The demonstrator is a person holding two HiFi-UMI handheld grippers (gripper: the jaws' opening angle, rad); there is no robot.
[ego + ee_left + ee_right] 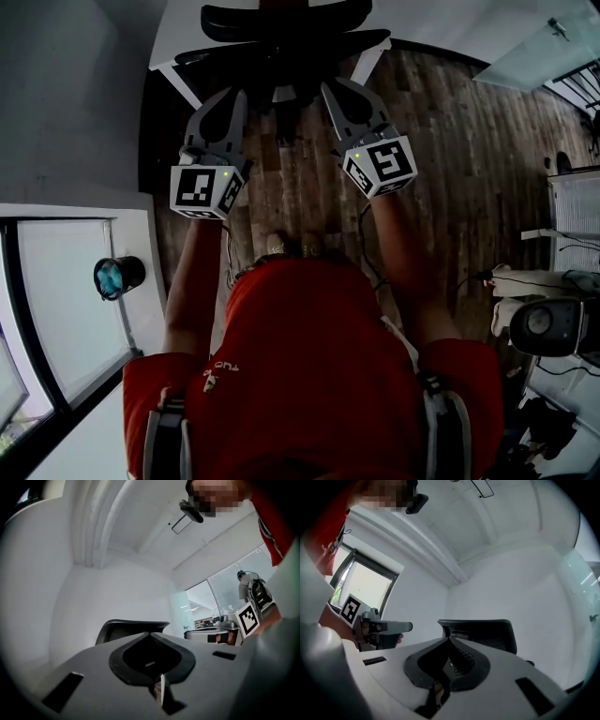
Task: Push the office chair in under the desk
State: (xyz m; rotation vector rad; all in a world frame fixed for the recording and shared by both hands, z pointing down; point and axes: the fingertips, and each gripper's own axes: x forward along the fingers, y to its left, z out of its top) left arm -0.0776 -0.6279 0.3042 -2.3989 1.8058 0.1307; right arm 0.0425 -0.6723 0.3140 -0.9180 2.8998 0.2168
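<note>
My left gripper [238, 97] and right gripper [328, 89] are both closed tip to tip and hold nothing. They sit side by side, close behind the black office chair [281, 33]. The chair stands at the white bench [173, 33], between the bench legs [181, 82]. Bare wooden floor [469, 141] lies around it. A dark cup [119, 277] sits well off to the left.

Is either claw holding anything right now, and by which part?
Nothing is held. The left claw and the right claw are both shut empty, tips together, aimed at the chair ahead.
</note>
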